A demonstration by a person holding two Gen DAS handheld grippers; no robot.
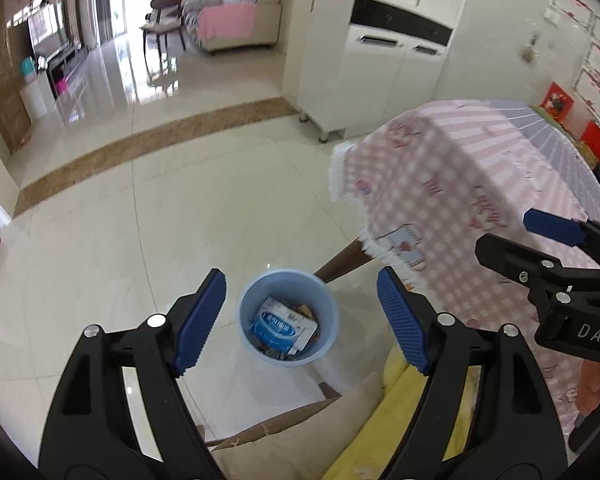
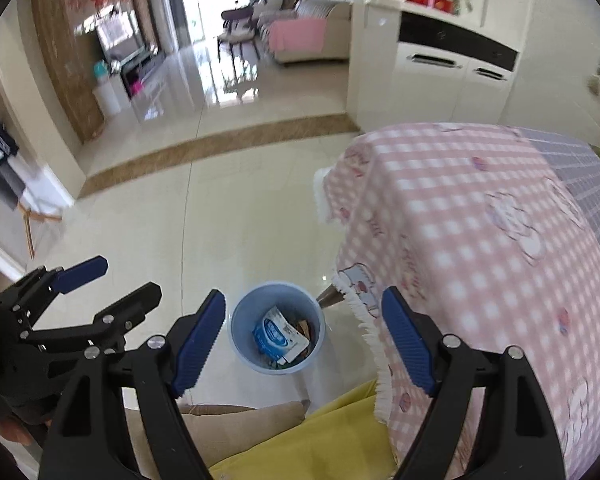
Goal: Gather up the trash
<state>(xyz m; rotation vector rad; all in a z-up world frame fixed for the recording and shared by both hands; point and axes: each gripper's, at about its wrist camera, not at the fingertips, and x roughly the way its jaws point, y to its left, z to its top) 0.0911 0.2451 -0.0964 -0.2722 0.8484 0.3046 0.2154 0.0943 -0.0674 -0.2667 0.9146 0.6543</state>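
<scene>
**Q:** What sits at the left of the scene?

**A:** A glossy cream tile floor point(image 1: 100, 240) crossed by a brown marble strip point(image 1: 148, 148), with a television wall far left and a sofa draped in a pink throw point(image 1: 228, 20) in the far room. In the right wrist view the left gripper point(image 2: 116, 280) hangs low at the left, its blue-tipped fingers spread and holding nothing.

**Q:** And the trash?

**A:** In the middle, near, a light blue bin point(image 1: 288, 318) stands on the floor just beside the table's wooden leg point(image 1: 340, 262). Inside lies a blue-and-white packet point(image 1: 282, 326) on top of darker wrappers. The left wrist view frames the bin between its own wide-open blue pads point(image 1: 200, 320).

**Q:** What is to the right?

**A:** A table under a pink checked cloth point(image 2: 480, 240) with cartoon prints and a white fringe, a white cabinet point(image 1: 388, 64) far behind it. The right gripper point(image 2: 304, 336) is poised above the bin, jaws apart and empty; it also shows at the right edge of the left wrist view point(image 1: 512, 232). A yellow fabric point(image 2: 320, 440) and a beige cushion point(image 2: 240, 428) lie nearest the cameras.
</scene>
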